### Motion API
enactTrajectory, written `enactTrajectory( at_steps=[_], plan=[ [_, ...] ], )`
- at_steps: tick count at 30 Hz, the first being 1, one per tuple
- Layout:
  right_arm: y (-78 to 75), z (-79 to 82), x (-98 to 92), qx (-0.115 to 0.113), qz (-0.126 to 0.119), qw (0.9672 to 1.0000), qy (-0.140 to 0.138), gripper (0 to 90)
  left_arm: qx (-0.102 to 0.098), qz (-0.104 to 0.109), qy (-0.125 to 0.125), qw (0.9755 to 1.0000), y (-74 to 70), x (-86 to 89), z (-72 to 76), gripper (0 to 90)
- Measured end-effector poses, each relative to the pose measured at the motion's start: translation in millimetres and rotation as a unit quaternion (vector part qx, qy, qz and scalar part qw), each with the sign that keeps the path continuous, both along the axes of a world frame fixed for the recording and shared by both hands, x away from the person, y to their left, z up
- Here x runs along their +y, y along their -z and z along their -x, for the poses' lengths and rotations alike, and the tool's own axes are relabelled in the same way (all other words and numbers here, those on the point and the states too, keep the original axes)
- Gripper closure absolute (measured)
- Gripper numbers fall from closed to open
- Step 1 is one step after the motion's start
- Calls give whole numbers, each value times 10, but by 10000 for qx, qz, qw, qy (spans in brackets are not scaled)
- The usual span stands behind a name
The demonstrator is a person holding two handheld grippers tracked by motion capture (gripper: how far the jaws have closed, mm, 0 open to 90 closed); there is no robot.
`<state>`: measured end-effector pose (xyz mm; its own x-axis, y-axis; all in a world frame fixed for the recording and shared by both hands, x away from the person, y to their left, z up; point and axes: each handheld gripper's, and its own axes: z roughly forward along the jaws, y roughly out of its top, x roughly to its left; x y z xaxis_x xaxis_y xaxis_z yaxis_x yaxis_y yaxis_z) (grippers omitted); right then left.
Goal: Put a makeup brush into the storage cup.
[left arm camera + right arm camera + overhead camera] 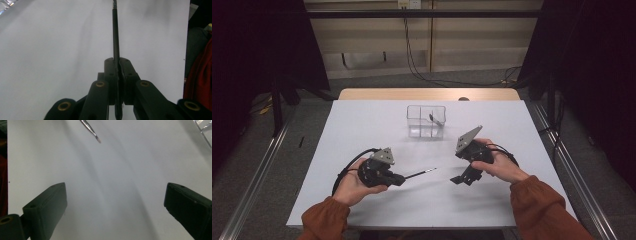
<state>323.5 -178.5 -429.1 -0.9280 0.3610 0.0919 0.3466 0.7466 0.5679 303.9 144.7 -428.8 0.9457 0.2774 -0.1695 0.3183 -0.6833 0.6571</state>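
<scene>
A thin black pen (pixel 419 174) with a small metal tip juts out of my left gripper (pixel 401 179) toward the right, low over the white table (pixel 362 130). In the left gripper view the jaws of that gripper (pixel 117 62) are shut on the pen (pixel 115 32), which runs straight ahead. My right gripper (pixel 463 179) hovers a short way to the right of the pen's tip. Its jaws (pixel 116 192) stand wide open with nothing between them, and the pen tip (pixel 91 131) lies beyond them.
A clear plastic box (pixel 426 121) with compartments stands at the middle back of the table, with a small thin item (pixel 435 119) in one cell. A corner of the box (pixel 203 130) is at the upper right of the right gripper view. An orange sleeve (pixel 200 75) shows past the table edge.
</scene>
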Motion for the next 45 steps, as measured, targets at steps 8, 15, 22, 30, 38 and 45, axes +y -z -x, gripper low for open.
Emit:
enactTrajectory(
  at_steps=[8,15,22,30,38,45],
  plan=[
    [49,105,-111,-24,-280,9995,156,43,-42,284,-187,9994,-6,136,43,855],
    [150,170,-235,-176,-508,9976,428,36,-55,345,-206,9992,19,184,52,855],
    [166,210,-281,-229,-926,9938,571,37,-45,668,-334,9972,57,229,71,855],
    [140,272,-234,-345,-1166,9912,523,36,-160,1122,-465,9925,28,267,72,855],
    [161,336,-195,-480,-1457,9870,483,31,-234,1556,-398,9867,52,209,97,853],
    [176,361,-167,-494,-1715,9828,476,29,-390,1740,-398,9832,64,174,108,852]
  ],
)
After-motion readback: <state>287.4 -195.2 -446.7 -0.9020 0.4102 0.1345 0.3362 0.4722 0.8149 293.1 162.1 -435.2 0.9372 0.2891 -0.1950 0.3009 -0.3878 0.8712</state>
